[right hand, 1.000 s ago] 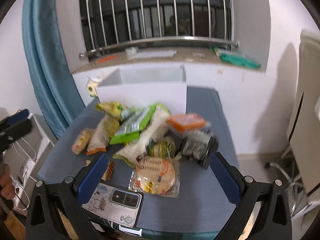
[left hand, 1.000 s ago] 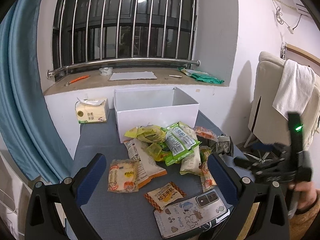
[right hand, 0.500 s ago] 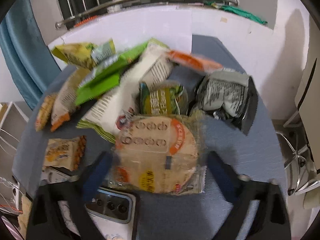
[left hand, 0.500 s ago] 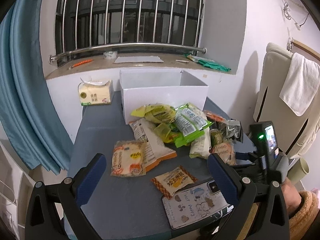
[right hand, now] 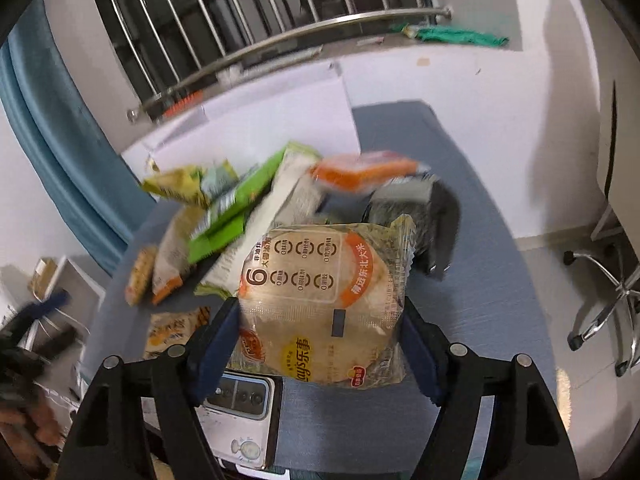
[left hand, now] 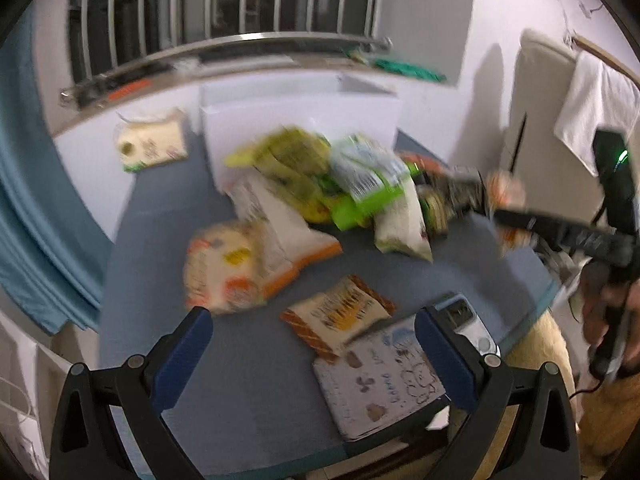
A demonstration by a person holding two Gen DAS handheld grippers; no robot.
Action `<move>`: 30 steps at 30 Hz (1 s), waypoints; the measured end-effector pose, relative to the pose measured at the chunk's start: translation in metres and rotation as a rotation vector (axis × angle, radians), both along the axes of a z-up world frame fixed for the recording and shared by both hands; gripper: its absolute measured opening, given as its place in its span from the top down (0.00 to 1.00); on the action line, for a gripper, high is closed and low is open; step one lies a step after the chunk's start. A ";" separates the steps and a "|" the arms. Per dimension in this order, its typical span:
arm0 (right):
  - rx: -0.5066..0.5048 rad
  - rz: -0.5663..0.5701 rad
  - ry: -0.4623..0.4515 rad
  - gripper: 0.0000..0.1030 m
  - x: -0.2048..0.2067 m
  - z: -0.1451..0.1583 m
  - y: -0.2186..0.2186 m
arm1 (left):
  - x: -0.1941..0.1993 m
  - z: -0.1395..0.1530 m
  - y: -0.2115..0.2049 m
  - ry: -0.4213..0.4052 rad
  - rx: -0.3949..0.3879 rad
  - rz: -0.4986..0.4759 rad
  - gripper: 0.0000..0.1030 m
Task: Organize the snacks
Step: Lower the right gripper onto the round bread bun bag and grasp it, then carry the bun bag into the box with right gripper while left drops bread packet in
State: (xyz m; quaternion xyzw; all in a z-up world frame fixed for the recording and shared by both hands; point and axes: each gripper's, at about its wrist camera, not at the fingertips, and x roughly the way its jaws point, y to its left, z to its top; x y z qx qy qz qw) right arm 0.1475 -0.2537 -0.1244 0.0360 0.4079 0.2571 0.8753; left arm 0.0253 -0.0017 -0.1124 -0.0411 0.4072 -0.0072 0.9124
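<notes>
"6" on rice-cracker packet (right hand: 320, 300)

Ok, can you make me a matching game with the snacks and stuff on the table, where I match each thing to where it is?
Things:
1. round rice cracker pack
2. white box
3. phone
4. tissue pack

Places:
A. at the table's near edge
B. between the right gripper's closing fingers
C. left of the white box
D. behind the snack pile

Pairs: 1-B, 2-D, 3-A, 4-C

Between my right tongs (right hand: 320, 344), a glossy, crinkled plastic rice-cracker packet (right hand: 320, 300); beneath it, the matt blue cloth-covered counter (right hand: 472, 280); beyond, shiny metal window bars (right hand: 248, 12).
</notes>
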 end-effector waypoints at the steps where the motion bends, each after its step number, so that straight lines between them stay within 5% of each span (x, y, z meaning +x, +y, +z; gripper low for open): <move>1: 0.002 -0.004 -0.014 0.22 -0.003 0.005 -0.003 | 0.006 -0.007 -0.002 0.026 -0.017 0.001 0.00; 11: 0.019 0.015 -0.084 0.22 -0.012 0.028 0.000 | 0.054 -0.050 -0.011 0.174 -0.078 0.157 0.00; 17: 0.016 0.030 -0.077 0.22 -0.014 0.023 -0.004 | 0.073 -0.070 -0.027 0.216 0.008 0.141 0.03; 20: 0.019 0.038 -0.080 0.22 -0.013 0.023 -0.005 | 0.071 -0.071 -0.036 0.174 0.046 0.119 0.28; 22: 0.018 0.038 -0.079 0.22 -0.013 0.021 -0.005 | 0.069 -0.064 -0.036 0.161 0.032 0.122 0.69; 30: 0.020 0.048 -0.078 0.22 -0.012 0.020 -0.003 | 0.054 -0.052 -0.011 0.102 -0.110 0.119 0.77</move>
